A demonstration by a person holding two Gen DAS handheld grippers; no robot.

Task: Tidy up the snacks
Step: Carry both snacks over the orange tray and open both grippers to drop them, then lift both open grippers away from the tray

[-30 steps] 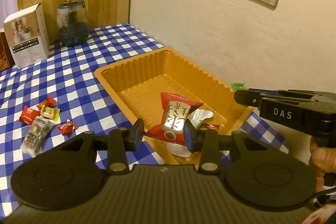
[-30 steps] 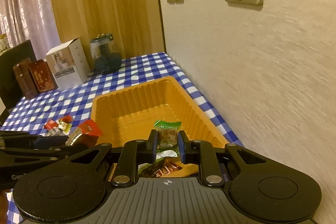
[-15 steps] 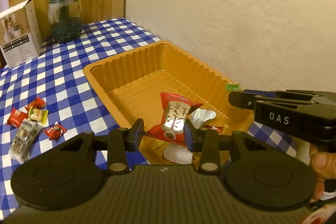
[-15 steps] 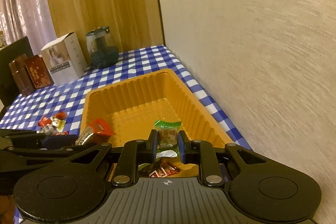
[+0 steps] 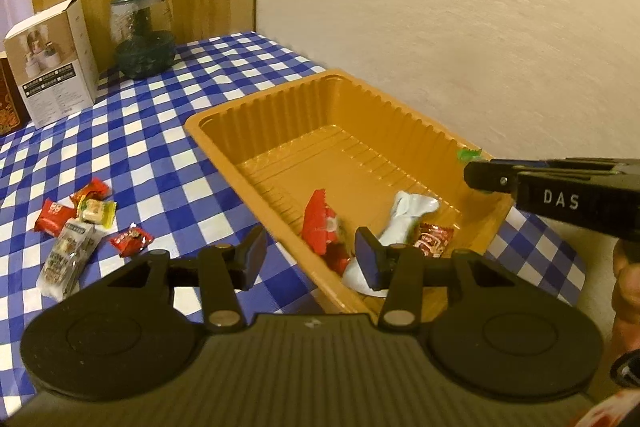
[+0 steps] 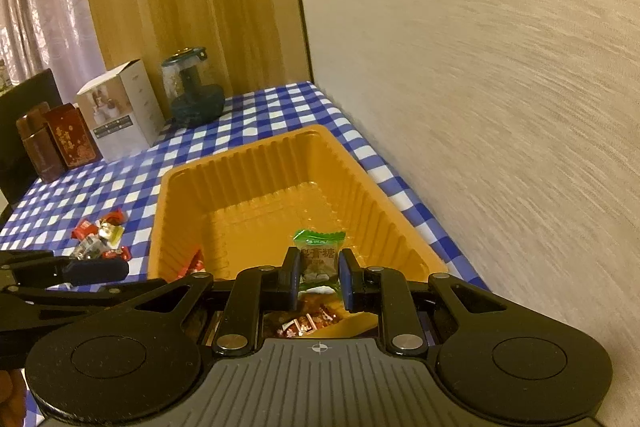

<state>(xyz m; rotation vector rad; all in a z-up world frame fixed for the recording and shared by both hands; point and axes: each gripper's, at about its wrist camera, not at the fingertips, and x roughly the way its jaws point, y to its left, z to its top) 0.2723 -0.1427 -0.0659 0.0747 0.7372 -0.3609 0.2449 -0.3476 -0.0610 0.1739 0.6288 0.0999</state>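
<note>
A checked counter (image 5: 160, 131) is carrying an orange tray (image 5: 256, 107) beside the wall. The left hand-held gripper (image 5: 310, 257) is hanging over the tray's near end, its jaws having just been opening, spread with nothing pressed between them; a red packet (image 5: 320, 231) is lying in the tray below, next to a white wrapper (image 5: 408, 215). The right hand-held gripper (image 6: 319, 279) is pinching a green candy (image 6: 318, 251) above the tray. Loose snacks (image 5: 80, 223) are sitting on the counter left of the tray.

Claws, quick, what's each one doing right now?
Left claw: open, just been opening; red snack dropped in tray.
Right claw: closed on green candy.
</note>
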